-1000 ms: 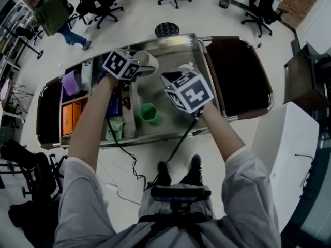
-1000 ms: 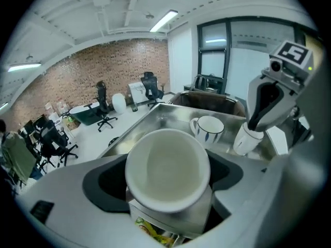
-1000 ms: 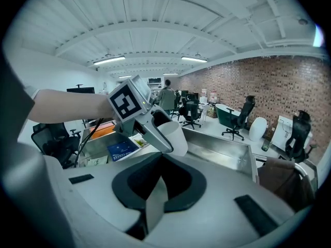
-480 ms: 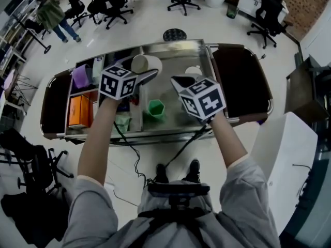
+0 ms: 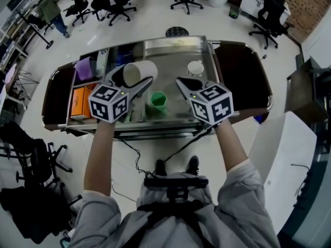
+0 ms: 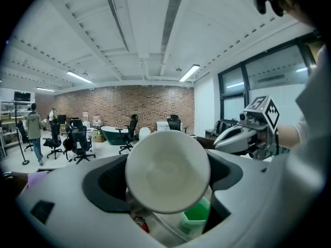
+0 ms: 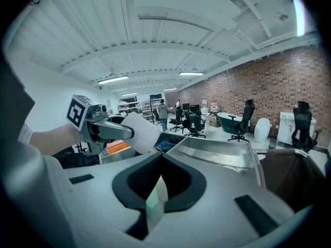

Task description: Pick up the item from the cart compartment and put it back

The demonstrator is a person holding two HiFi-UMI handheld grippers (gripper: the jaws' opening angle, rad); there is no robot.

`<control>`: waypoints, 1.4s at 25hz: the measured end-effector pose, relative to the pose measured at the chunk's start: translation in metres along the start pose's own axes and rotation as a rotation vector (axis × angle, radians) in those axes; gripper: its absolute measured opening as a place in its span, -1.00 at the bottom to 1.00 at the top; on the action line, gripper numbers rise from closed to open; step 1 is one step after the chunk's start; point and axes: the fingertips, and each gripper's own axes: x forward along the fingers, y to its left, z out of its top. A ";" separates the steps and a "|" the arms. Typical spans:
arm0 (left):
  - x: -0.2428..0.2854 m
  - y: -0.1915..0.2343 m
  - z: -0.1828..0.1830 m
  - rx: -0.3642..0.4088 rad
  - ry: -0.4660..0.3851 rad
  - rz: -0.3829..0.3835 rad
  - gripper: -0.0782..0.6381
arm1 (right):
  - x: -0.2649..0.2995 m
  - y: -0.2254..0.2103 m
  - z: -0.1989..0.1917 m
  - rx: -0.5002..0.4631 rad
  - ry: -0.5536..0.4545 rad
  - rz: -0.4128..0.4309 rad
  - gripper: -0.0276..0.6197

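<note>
Bright, even light from ceiling strips [image 6: 187, 72] — soft shadows, a sheen on the steel cart [image 5: 176, 44], fisheye bending, dark corners in both gripper views.

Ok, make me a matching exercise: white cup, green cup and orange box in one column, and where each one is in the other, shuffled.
Things:
1. white cup
2. green cup
3. orange box

Places:
A. in the left side compartment of the cart
B. between the jaws of the left gripper
C. standing on the cart's steel tray

Pairs: 1-B, 2-C, 3-A
</note>
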 end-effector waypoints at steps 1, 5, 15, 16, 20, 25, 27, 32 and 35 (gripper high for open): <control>-0.008 -0.003 -0.001 -0.002 -0.008 0.008 0.43 | -0.003 0.002 -0.003 0.009 -0.007 0.003 -0.89; -0.038 -0.017 -0.008 -0.027 -0.049 0.027 0.43 | -0.018 0.009 -0.019 0.044 -0.029 0.005 -0.89; -0.113 -0.050 -0.042 -0.107 -0.118 0.074 0.43 | -0.059 0.032 -0.054 0.097 -0.060 0.010 -0.89; -0.119 -0.052 -0.048 -0.114 -0.122 0.080 0.43 | -0.062 0.033 -0.060 0.099 -0.056 0.007 -0.89; -0.140 -0.059 -0.064 -0.153 -0.140 0.104 0.43 | -0.069 0.035 -0.078 0.130 -0.049 -0.004 -0.89; -0.155 -0.066 -0.075 -0.185 -0.162 0.120 0.43 | -0.075 0.037 -0.092 0.175 -0.052 -0.005 -0.89; -0.158 -0.066 -0.078 -0.195 -0.171 0.129 0.43 | -0.075 0.038 -0.095 0.186 -0.051 -0.006 -0.89; -0.162 -0.061 -0.082 -0.185 -0.174 0.161 0.43 | -0.075 0.037 -0.093 0.188 -0.056 -0.008 -0.89; -0.164 -0.061 -0.082 -0.192 -0.175 0.160 0.43 | -0.076 0.037 -0.092 0.187 -0.057 -0.008 -0.89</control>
